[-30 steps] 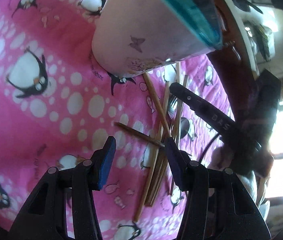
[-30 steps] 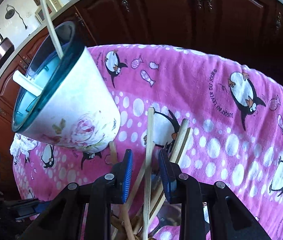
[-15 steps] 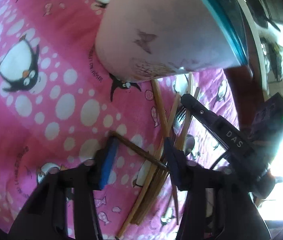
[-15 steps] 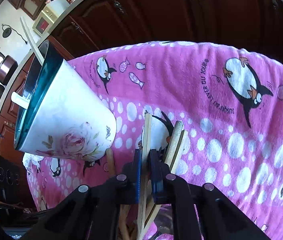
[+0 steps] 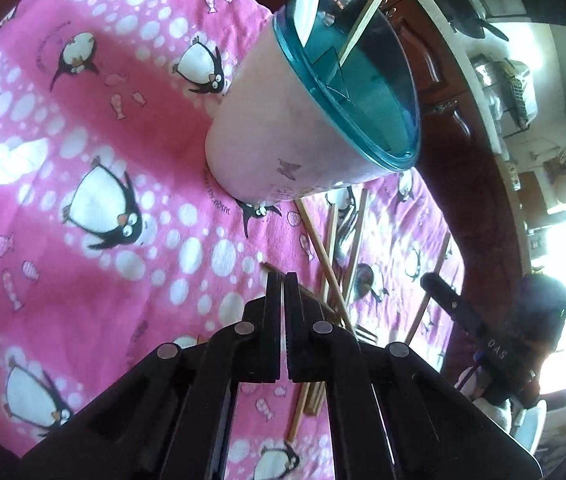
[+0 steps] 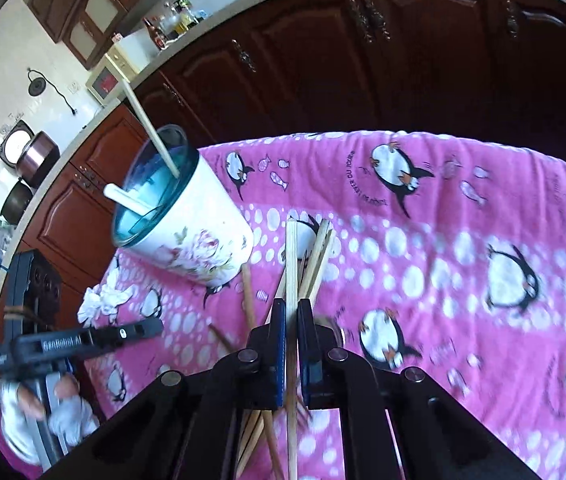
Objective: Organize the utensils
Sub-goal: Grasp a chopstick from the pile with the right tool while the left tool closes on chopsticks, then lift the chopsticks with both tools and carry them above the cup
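Both grippers have just closed and lifted: my right gripper (image 6: 291,322) pinches one pale wooden chopstick (image 6: 291,256), pointing far; left gripper (image 5: 282,292) fingers clamp one dark chopstick (image 5: 269,267).

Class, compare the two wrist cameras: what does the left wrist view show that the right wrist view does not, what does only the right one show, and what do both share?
Only the left wrist view: the left hand-held gripper shut on a dark chopstick, and a fork.

Only the right wrist view: the right hand-held gripper shut on a pale chopstick, and a crumpled white tissue.

Both: the teal-rimmed utensil holder on the pink penguin cloth, with loose chopsticks beside it.
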Motion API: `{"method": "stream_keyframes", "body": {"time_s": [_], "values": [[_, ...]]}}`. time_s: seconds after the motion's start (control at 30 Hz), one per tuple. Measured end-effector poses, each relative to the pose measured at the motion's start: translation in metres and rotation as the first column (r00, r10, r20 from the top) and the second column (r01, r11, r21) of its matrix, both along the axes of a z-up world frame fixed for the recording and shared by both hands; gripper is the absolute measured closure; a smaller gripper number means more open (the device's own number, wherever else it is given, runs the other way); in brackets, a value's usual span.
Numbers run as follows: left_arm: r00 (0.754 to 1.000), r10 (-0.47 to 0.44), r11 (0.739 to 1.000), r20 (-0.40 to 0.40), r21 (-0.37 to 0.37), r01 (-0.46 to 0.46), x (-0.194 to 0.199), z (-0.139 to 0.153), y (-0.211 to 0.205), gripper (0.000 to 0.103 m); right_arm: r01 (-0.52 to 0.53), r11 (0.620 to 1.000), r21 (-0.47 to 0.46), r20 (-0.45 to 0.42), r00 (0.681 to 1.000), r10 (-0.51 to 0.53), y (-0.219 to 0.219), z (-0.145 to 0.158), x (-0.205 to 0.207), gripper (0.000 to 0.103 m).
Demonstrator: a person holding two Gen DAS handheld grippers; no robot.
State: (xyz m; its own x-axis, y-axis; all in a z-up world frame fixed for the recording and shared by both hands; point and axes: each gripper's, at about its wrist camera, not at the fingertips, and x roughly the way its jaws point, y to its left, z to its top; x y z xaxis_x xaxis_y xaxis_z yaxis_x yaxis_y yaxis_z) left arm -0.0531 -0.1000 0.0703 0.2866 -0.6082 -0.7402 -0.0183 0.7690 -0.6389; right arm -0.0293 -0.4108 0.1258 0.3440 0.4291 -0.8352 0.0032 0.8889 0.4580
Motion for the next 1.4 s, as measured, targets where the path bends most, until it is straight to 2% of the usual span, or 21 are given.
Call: {"method": "stream_keyframes", "body": {"time_s": [0.13, 0.2, 0.23, 0.43, 0.53, 0.57, 0.67, 0.7, 0.73, 0.83, 0.93, 1.03, 1.07, 1.17, 1.4], "values": [[0.999, 0.03, 0.999, -0.035, -0.041, -0.031, -0.005, -0.004, -0.006, 0.099, 0.011, 1.0, -0.002, 0.001, 1.0, -0.011, 0.0, 0.007, -0.016, 0.098], [0.997, 0.038, 0.998, -0.061, -0.049, -0.041, -0.005, -0.011, -0.019, 0.077, 0.009, 1.0, -0.009, -0.004, 1.0, -0.01, 0.002, 0.008, -0.023, 0.098], [0.996, 0.044, 0.997, -0.075, -0.06, -0.048, -0.004, -0.015, -0.025, 0.074, 0.01, 1.0, -0.01, -0.005, 1.0, -0.01, 0.001, 0.008, -0.027, 0.098], [0.989, 0.106, 0.994, -0.105, -0.018, -0.109, 0.005, -0.034, -0.055, 0.072, 0.029, 1.0, -0.006, 0.008, 1.0, -0.029, -0.008, 0.016, -0.043, 0.098], [0.98, 0.136, 0.99, -0.148, -0.006, -0.138, 0.012, -0.047, -0.068, 0.066, 0.042, 0.999, 0.0, 0.02, 0.999, -0.042, -0.016, 0.02, -0.05, 0.098], [0.977, 0.14, 0.99, -0.158, -0.002, -0.142, 0.013, -0.051, -0.072, 0.066, 0.045, 0.999, 0.004, 0.023, 0.999, -0.045, -0.019, 0.021, -0.051, 0.098], [0.984, 0.139, 0.99, -0.115, 0.033, -0.136, 0.016, -0.048, -0.08, 0.067, 0.058, 0.998, 0.018, 0.034, 0.998, -0.058, -0.023, 0.023, -0.054, 0.098], [0.986, 0.129, 0.991, -0.108, 0.042, -0.125, 0.017, -0.047, -0.082, 0.082, 0.06, 0.998, 0.021, 0.036, 0.998, -0.061, -0.024, 0.023, -0.055, 0.098], [0.988, 0.114, 0.993, -0.105, 0.054, -0.109, 0.019, -0.049, -0.082, 0.089, 0.061, 0.998, 0.025, 0.039, 0.997, -0.062, -0.025, 0.024, -0.056, 0.098], [0.989, 0.095, 0.995, -0.115, 0.021, -0.093, 0.02, -0.053, -0.073, 0.091, 0.059, 0.998, 0.028, 0.048, 0.997, -0.061, -0.023, 0.028, -0.059, 0.098], [0.996, 0.063, 0.998, -0.063, 0.031, -0.061, 0.014, -0.037, -0.062, 0.095, 0.059, 0.998, 0.037, 0.056, 0.997, -0.061, -0.021, 0.033, -0.063, 0.098], [1.0, 0.007, 0.995, 0.027, 0.096, -0.01, 0.006, -0.01, -0.052, 0.097, 0.048, 0.998, 0.043, 0.07, 0.996, -0.051, -0.015, 0.041, -0.066, 0.098], [0.997, -0.021, 0.994, 0.079, 0.112, 0.012, 0.001, 0.004, -0.047, 0.097, 0.042, 0.998, 0.044, 0.077, 0.996, -0.045, -0.011, 0.044, -0.066, 0.098], [0.986, -0.068, 0.99, 0.15, 0.13, 0.048, -0.009, 0.03, -0.036, 0.097, 0.027, 0.999, 0.045, 0.093, 0.995, -0.031, -0.001, 0.052, -0.064, 0.098], [0.955, -0.136, 0.985, 0.264, 0.14, 0.102, -0.024, 0.084, -0.012, 0.097, -0.034, 0.999, 0.039, 0.149, 0.988, 0.028, 0.028, 0.077, -0.053, 0.098]]}}
